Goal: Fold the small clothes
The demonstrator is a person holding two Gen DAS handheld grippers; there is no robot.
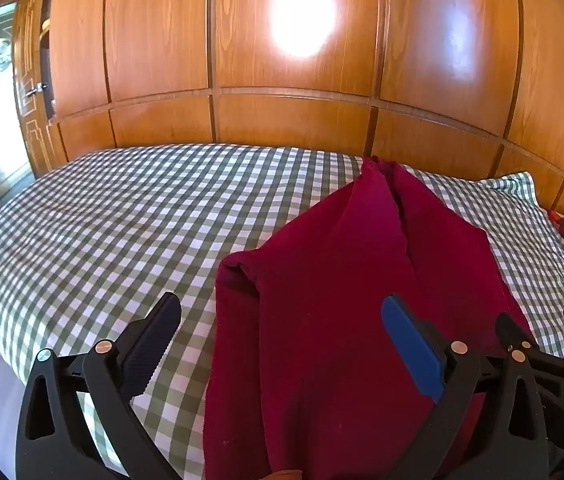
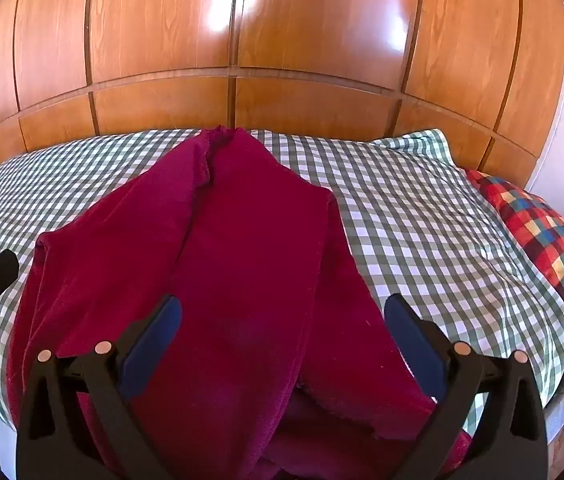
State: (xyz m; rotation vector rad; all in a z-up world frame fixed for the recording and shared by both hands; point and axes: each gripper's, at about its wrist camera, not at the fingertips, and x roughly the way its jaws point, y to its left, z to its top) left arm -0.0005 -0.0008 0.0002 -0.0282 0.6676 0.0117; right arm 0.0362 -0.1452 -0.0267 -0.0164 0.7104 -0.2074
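A: Okay, quick pass. Where's the garment?

B: The dark red garment [image 1: 321, 320] lies spread on the bed [image 1: 102, 220], on the green-and-white checked sheet. It runs lengthwise from the near edge of the bed toward the wooden wardrobe [image 1: 282, 120] behind it, tapering to a bunched end at the far side. Two long lobes meet there with a crease between them (could be legs or sleeves, I can't tell which).

A: Your tongs?

B: My left gripper [image 1: 282, 340] stands wide, nothing between the pads. It hangs over the garment's left edge: the left finger is above bare sheet, the blue-padded right finger above red cloth. I can't tell if either one touches the fabric.

A: And the other?

B: My right gripper [image 2: 282, 340] is wide too, holding nothing. Both its fingers sit over the garment's near part, the cloth filling the gap between them. In the right view a folded-over flap with a frayed edge shows just inside the right finger.

A: Do they see each other?

B: Yes. The right gripper shows at the right edge of the left view, and a bit of the left one at the left edge of the right view, so they're side by side over the near end of the garment.

A: Anything else on the bed?

B: A multicoloured plaid pillow [image 2: 541, 236] at the bed's right end, well apart from the garment.
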